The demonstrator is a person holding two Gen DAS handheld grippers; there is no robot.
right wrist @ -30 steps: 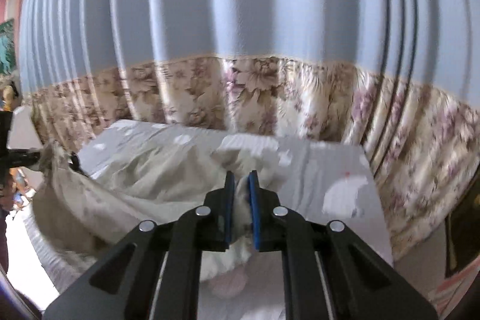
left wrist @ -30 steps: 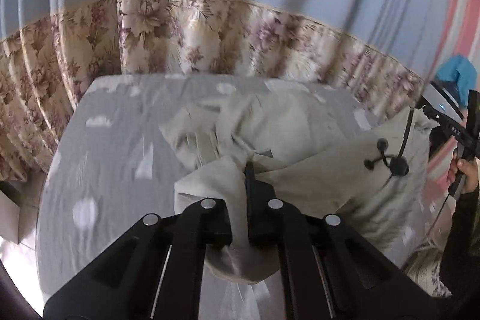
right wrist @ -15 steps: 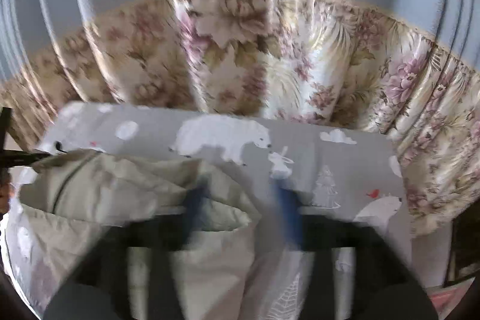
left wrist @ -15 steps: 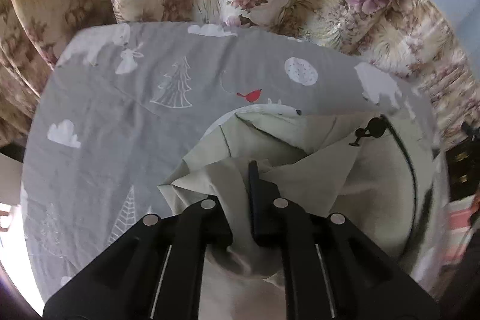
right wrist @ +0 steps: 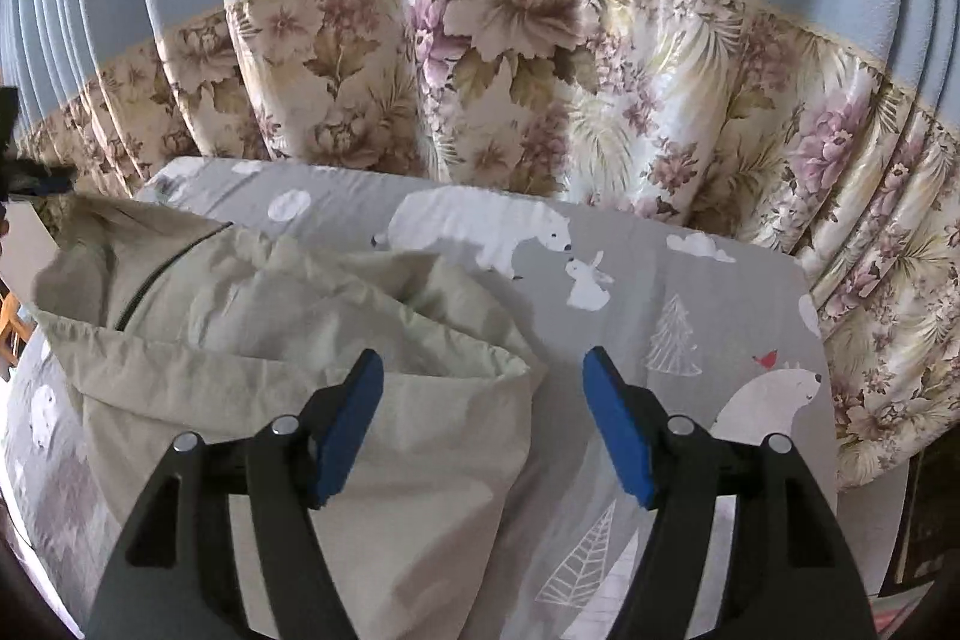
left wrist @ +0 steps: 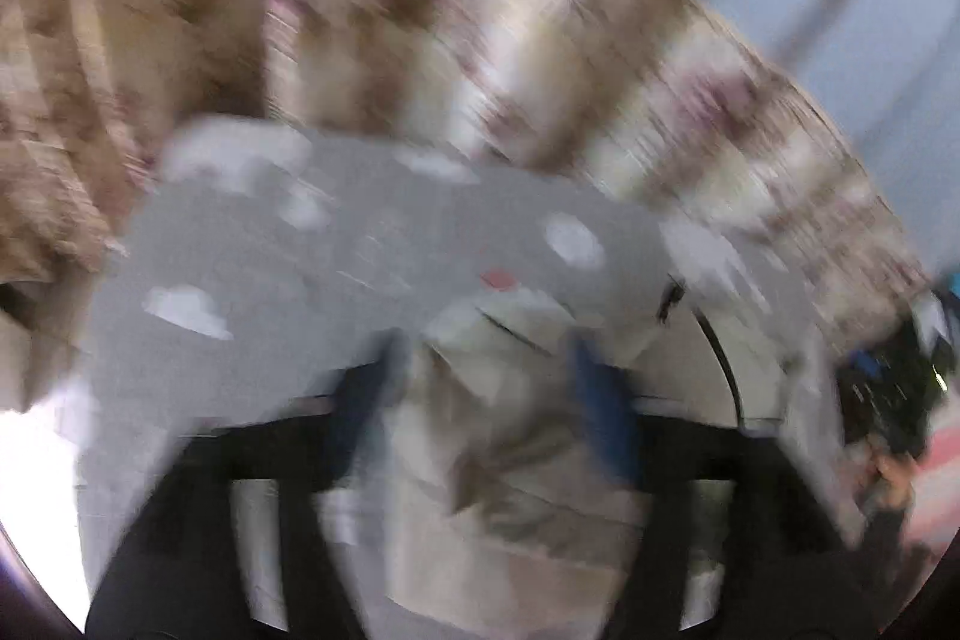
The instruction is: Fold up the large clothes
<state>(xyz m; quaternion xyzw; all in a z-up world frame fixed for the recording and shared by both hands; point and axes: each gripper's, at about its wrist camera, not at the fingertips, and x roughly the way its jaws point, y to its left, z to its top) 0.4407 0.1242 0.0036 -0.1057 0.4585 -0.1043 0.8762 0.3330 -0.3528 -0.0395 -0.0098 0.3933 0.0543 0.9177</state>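
Observation:
A large beige garment point(right wrist: 288, 340) with a black drawstring lies bunched on the grey printed sheet point(right wrist: 690, 292). My right gripper point(right wrist: 483, 370) is open and empty, its blue pads point(right wrist: 618, 424) spread over the garment's right edge. The left wrist view is heavily blurred. There my left gripper point(left wrist: 480, 370) is open, its jaws spread wide, with the same garment point(left wrist: 510, 460) lying below and between them. The drawstring toggle point(left wrist: 669, 301) shows at the right.
A floral and blue curtain point(right wrist: 540, 70) hangs right behind the sheet-covered surface. The surface's right edge point(right wrist: 822, 400) drops off beside the curtain. A person's hand and dark equipment point(left wrist: 888, 400) are at the far right of the left wrist view.
Both grippers were shut on the garment a second ago and now stand open. The garment has been laid down on the sheet. The left camera is moving fast.

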